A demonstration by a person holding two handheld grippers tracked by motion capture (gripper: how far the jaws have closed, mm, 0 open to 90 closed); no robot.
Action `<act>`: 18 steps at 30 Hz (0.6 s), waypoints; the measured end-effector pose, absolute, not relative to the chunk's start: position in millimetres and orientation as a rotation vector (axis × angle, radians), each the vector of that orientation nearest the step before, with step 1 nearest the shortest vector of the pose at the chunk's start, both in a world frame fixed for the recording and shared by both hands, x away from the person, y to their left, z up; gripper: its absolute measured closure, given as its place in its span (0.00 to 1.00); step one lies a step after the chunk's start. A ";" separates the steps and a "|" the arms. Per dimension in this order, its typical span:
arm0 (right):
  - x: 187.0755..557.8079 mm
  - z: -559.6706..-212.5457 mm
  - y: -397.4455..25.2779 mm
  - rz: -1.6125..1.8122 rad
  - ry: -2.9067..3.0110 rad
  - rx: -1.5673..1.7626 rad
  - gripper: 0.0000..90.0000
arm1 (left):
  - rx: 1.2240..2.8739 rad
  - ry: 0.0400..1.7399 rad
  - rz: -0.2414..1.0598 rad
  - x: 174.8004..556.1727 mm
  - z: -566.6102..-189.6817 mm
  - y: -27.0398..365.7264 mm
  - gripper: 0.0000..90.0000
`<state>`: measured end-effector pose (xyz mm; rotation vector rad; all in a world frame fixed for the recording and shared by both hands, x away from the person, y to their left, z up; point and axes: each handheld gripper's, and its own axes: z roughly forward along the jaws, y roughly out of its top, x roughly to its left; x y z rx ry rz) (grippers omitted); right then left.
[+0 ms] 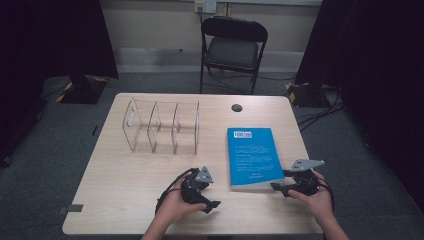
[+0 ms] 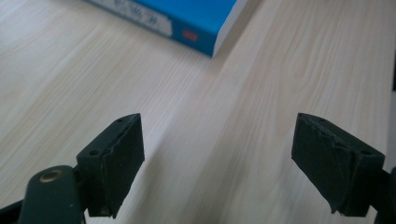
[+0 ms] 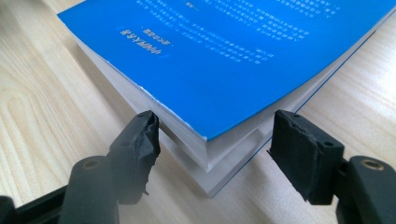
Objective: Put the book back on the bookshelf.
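Right gripper (image 3: 212, 144): spread, straddling the blue softcover book's (image 3: 224, 60) near right corner.
Left gripper (image 2: 217, 161): spread, empty.
Technique: seat deeper before clamping.

The high view looks forward and down from above my side of the pale wooden table (image 1: 125, 200), taking in all of it. My left gripper view sits low and close over the tabletop, facing a corner of the blue paperback book (image 2: 187, 18). My right gripper view is nearer still, facing another corner. All 3 views share that book.
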<state>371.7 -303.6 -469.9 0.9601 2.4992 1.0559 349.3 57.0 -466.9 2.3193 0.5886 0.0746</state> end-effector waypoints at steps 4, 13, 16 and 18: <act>372.3 -467.1 -302.8 1.048 2.503 0.958 0.36 | 2.328 0.562 0.093 353.2 -464.8 44.3 0.19; 373.9 -463.6 -301.7 1.040 2.512 0.956 0.36 | 2.347 0.505 0.112 362.2 -457.5 24.3 0.19; 374.5 -463.1 -301.5 1.041 2.517 0.955 0.37 | 2.370 0.478 0.125 364.4 -456.2 16.9 0.19; 374.6 -461.8 -301.2 1.034 2.515 0.955 0.37 | 2.356 0.484 0.124 366.0 -455.8 11.7 0.19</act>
